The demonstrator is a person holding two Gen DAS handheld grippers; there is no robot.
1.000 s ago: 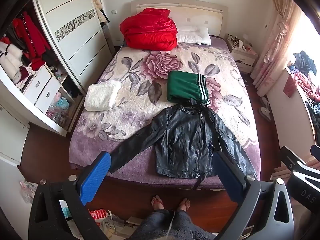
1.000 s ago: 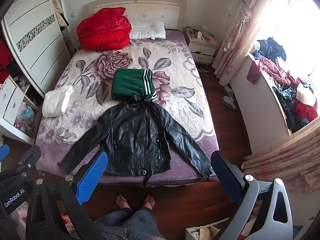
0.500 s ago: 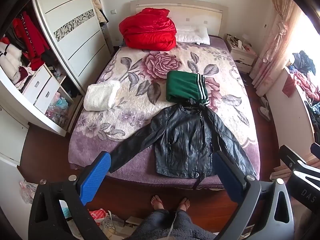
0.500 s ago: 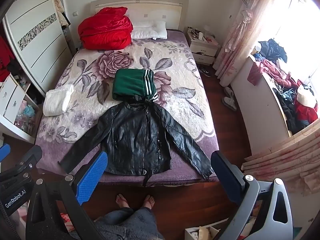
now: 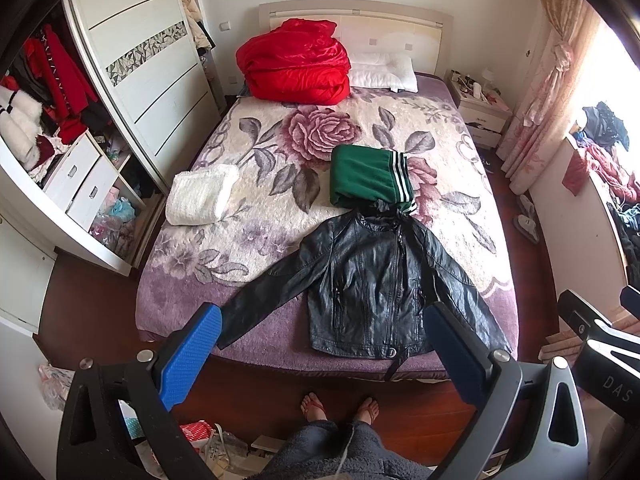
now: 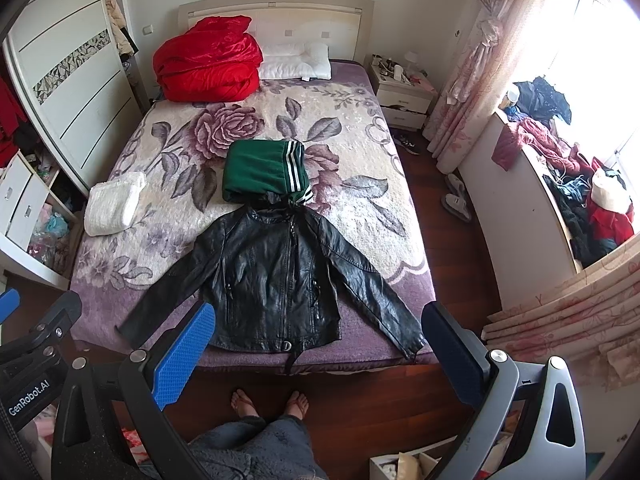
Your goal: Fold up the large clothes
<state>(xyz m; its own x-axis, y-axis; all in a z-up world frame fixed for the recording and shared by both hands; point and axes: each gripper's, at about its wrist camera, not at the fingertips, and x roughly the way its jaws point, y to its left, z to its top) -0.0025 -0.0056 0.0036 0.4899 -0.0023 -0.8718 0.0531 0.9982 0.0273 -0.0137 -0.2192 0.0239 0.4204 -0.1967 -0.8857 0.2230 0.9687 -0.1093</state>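
A black leather jacket (image 5: 372,284) lies flat, front up, at the foot of the bed (image 5: 176,288), sleeves spread to both sides; it also shows in the right wrist view (image 6: 280,280). My left gripper (image 5: 320,344) is open and empty, held high above the floor short of the bed's foot. My right gripper (image 6: 316,344) is open and empty too, at the same height beside it. A folded green garment with white stripes (image 5: 368,176) lies just beyond the jacket's collar.
A folded white towel (image 5: 202,194) lies at the bed's left edge. A red quilt (image 5: 294,62) and white pillow (image 5: 382,72) sit at the headboard. An open wardrobe (image 5: 60,120) stands left, a nightstand (image 5: 478,114) and curtains right. The person's feet (image 5: 340,406) stand at the bed's foot.
Both views have shifted only slightly; the jacket and the grippers' opening are unchanged.
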